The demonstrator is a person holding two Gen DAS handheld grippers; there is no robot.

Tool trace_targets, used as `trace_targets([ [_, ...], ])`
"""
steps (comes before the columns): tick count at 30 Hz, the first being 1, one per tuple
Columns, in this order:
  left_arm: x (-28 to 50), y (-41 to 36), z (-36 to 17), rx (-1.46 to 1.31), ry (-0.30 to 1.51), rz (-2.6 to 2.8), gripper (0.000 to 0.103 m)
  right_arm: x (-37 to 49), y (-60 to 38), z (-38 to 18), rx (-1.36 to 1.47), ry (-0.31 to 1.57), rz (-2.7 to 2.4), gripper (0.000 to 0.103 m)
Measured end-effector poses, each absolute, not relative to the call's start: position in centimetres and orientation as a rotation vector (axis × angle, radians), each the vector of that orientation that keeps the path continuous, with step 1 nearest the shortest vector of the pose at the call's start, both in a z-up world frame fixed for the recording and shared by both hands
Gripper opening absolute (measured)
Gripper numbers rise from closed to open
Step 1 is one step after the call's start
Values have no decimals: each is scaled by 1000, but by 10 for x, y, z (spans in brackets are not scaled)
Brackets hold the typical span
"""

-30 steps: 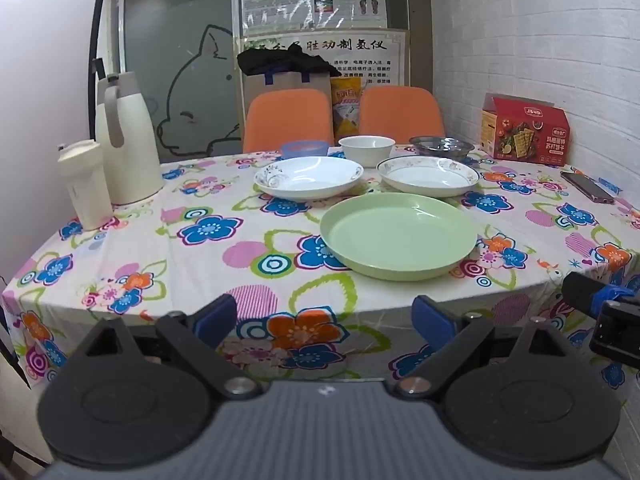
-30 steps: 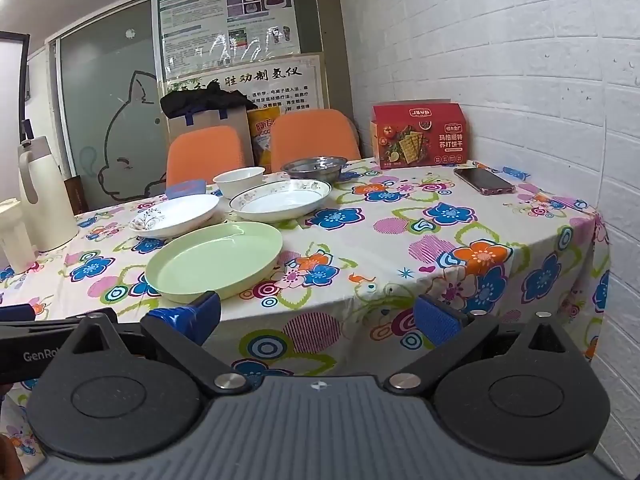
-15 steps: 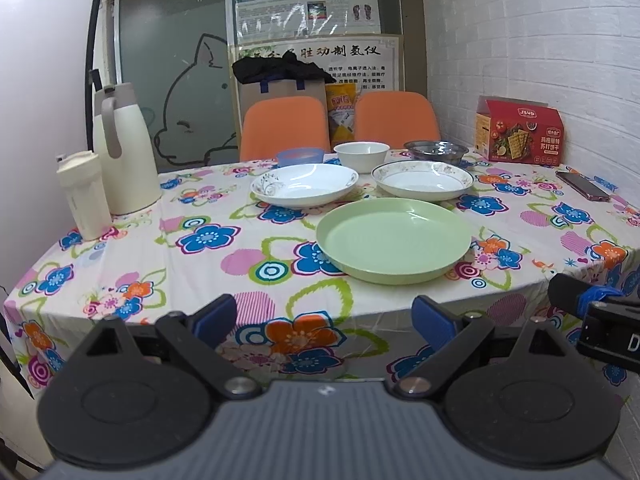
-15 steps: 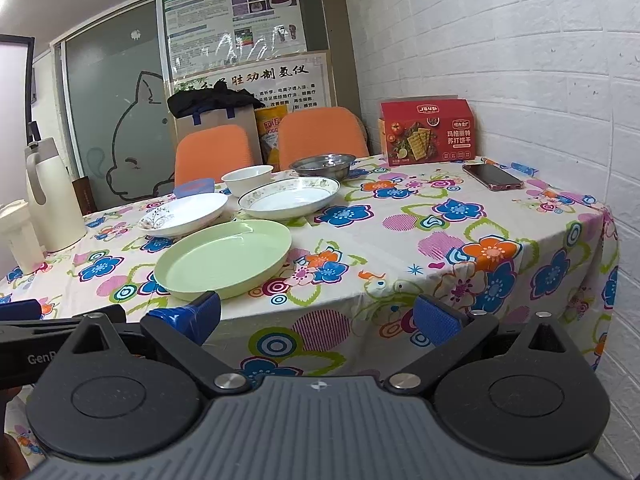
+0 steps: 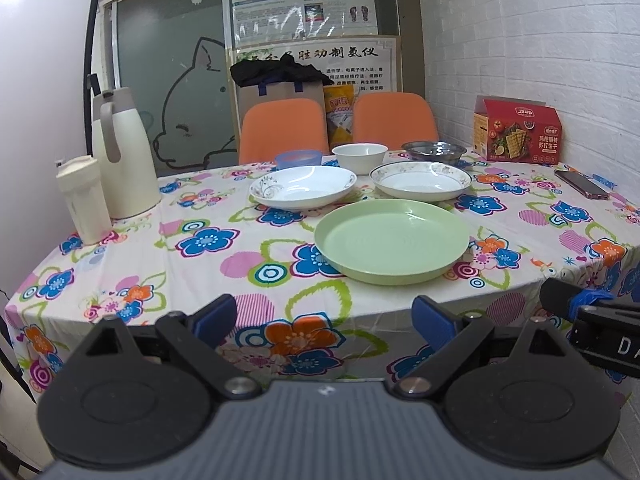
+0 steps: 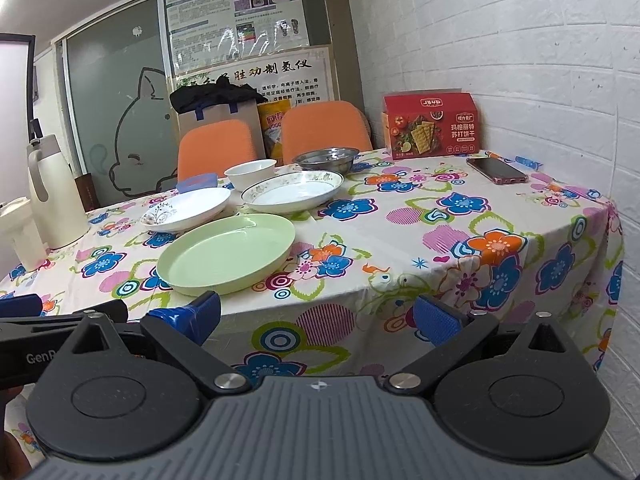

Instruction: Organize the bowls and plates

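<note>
We note a worktop [image 5: 208,280] under a flowered cloth, set against a white brick wall. At its left stand a cream jug [image 5: 122,152] and, just in front of it, a cup [image 5: 83,196]. At the far right sit a red box [image 5: 518,130] and a phone [image 5: 582,184]. Two orange chairs [image 5: 282,128] stand behind the far edge. We find nothing between the grippers and the crockery.

We record the left gripper [image 5: 324,318] level and short of the near edge, its blue pads wide apart and holding nothing. The right gripper [image 6: 318,316] is posed likewise beside it, jaws apart and empty; its tip shows at the right margin of the left view.

The green plate [image 5: 392,240] lies nearest, ahead of the left gripper and slightly right of its centre line; from the right gripper it lies ahead and to the left. Behind it sit a white plate [image 5: 302,186] and a rimmed plate [image 5: 420,180], side by side and apart. Further back stand a blue bowl [image 5: 298,158], a white bowl [image 5: 360,156] and a steel bowl [image 5: 434,150] in a row. All are clear of both grippers.
</note>
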State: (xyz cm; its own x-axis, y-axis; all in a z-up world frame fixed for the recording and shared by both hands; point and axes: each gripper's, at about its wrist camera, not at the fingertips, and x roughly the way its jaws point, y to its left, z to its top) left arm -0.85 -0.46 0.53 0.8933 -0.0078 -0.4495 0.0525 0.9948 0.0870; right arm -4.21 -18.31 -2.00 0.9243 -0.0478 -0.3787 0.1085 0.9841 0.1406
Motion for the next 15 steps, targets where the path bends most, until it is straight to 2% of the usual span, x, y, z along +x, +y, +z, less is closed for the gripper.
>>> trace_targets([
  [15, -7, -5, 3, 104, 479, -40, 93, -39, -181, -23, 157, 404, -74, 91],
])
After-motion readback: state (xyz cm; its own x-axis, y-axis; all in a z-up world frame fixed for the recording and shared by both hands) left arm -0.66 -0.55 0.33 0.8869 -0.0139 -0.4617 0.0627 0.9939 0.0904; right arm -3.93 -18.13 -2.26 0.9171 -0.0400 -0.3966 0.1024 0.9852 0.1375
